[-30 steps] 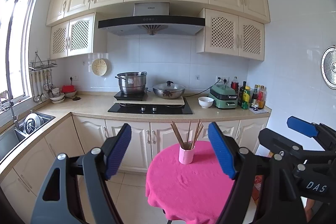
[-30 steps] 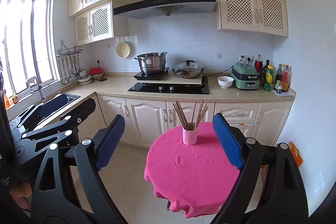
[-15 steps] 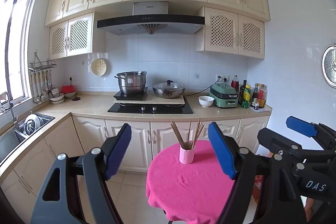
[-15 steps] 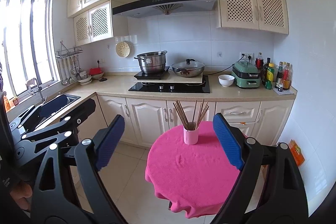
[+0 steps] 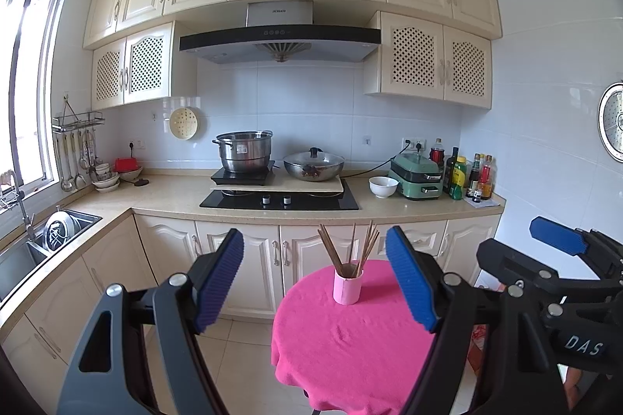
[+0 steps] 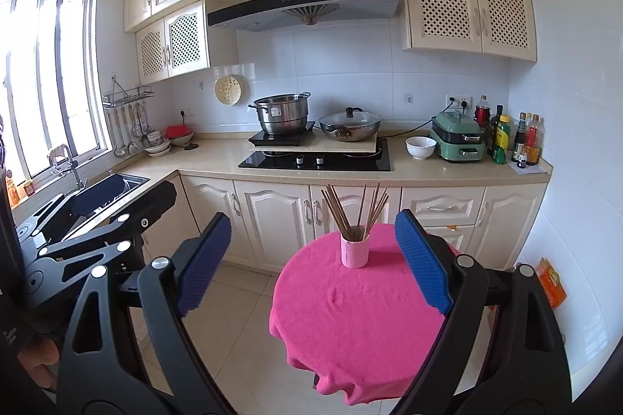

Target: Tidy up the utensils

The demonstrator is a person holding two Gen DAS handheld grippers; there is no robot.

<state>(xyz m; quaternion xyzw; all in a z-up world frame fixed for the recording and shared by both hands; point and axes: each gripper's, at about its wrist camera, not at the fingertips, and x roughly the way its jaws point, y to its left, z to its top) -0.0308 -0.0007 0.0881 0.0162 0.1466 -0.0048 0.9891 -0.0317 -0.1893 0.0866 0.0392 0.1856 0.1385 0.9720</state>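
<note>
Closest to the viewer, two hand-held grippers point side by side into a kitchen, each with black arms and blue ribbed pads. Seen from its own camera, the left gripper [image 5: 315, 275] has its fingers spread wide apart with nothing between them, and the right gripper [image 6: 313, 259] is likewise spread wide and empty. Each gripper also shows at the edge of the other's view. Just beyond them stands a small round table [image 6: 350, 329] draped in a bright pink cloth. Toward the far side of the tabletop sits a pale pink cup [image 6: 354, 251], upright, holding a bunch of brown chopsticks [image 6: 356, 208] that fan outward from its mouth. Neither gripper touches the cup or the chopsticks; both are well short of them. Pale floor tiles surround the table. Behind it runs a row of cream lower cabinets under a beige counter [image 5: 175, 197]. On the counter is a black cooktop [image 5: 278, 199], with a steel stockpot [image 5: 243, 150] and a lidded wok [image 5: 313, 166] raised on a board above it. To the right sit a white bowl [image 5: 383, 186], a green electric cooker [image 5: 416, 177] and a cluster of sauce bottles [image 5: 467, 175]. At far left are a sink [image 5: 23, 255], a window and hanging ladles. A range hood [image 5: 278, 41] and cream upper cabinets fill the back wall.
</note>
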